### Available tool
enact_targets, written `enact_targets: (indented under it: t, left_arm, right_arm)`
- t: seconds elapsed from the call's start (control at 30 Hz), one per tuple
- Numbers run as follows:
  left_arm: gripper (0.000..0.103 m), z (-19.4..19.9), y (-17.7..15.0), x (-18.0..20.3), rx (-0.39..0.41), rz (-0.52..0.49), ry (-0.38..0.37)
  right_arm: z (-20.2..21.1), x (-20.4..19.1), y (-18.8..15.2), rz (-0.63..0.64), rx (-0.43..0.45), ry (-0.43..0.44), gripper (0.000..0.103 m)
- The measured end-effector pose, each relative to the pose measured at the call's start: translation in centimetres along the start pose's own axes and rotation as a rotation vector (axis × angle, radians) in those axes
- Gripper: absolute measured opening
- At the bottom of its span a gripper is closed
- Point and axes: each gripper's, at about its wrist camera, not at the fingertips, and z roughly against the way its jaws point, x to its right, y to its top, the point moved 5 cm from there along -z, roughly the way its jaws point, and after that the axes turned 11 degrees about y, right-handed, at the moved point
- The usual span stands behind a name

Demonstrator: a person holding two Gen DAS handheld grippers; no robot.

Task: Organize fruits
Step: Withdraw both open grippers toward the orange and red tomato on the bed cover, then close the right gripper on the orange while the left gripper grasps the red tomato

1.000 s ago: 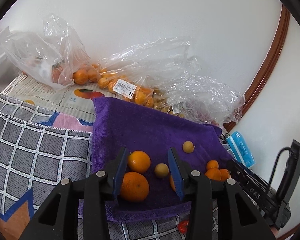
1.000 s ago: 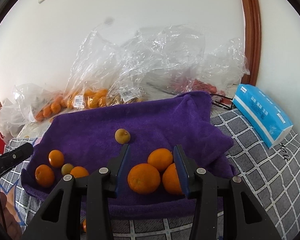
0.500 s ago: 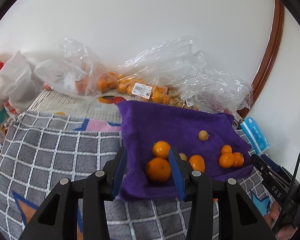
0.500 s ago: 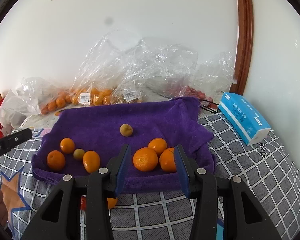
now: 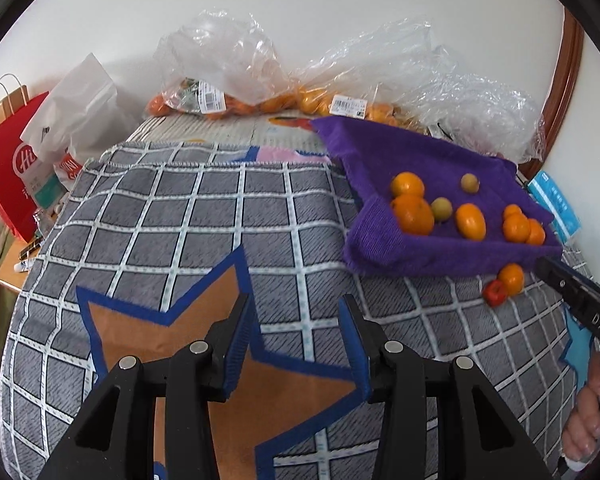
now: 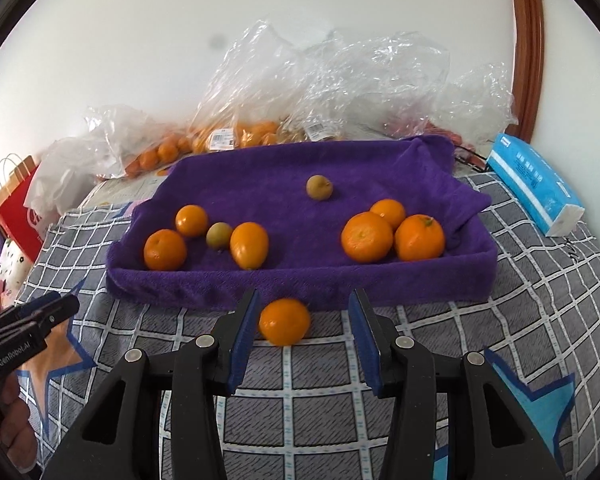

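The left gripper (image 5: 300, 332) tilts down over the grey checked cloth (image 5: 180, 220) with its blue pads parted and nothing between them, above an orange star pattern well to the left of the fruit. The right gripper (image 6: 304, 332) also tilts down, its jaws spread and empty; a loose orange (image 6: 285, 321) lies on the cloth just beyond the gap, close to the left pad though not gripped, and just outside the near edge of the purple towel (image 6: 300, 280). In the right wrist view, the towel forms a shallow tray with raised edges. Inside it, at the left, sit two oranges (image 6: 165, 249), a small greenish-brown fruit (image 6: 219, 235) and an oval orange (image 6: 249, 245) close together; at the right, three oranges (image 6: 367, 236) touch one another; another small brown fruit (image 6: 319, 187) lies alone farther back. In the left wrist view a small red fruit (image 5: 495, 291) lies on the cloth beside the loose orange. Behind the towel, clear plastic bags (image 6: 340, 80) hold more oranges. A blue tissue pack (image 6: 534, 182) lies to the right, and a red paper bag (image 5: 8, 168) stands at the far left.
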Motion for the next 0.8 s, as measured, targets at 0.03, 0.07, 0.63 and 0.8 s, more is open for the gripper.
enact_targets:
  t: [0.03,0.07,0.63,0.8]
  left_arm:
    - [0.041,-0.2,-0.3,-0.1,-0.001,-0.002,-0.001]
    - [0.041,-0.5,-0.6,-0.1,-0.004,-0.003,0.000]
    - [0.045,-0.8,-1.0,-0.6,-0.014,0.047,-0.069]
    - [0.044,-0.1,-1.3,0.7,-0.028,0.021,-0.100]
  right_arm:
    - [-0.1,-0.1,-0.2,0.000,-0.003,0.001,0.046]
    - [-0.1,-0.2,-0.4,-0.001,-0.007,0.002,0.046]
    - [-4.0,0.0,-1.2,-0.022,-0.087,0.008,0.036]
    - [-3.6,0.2,-1.2,-0.009,-0.080,0.029,0.034]
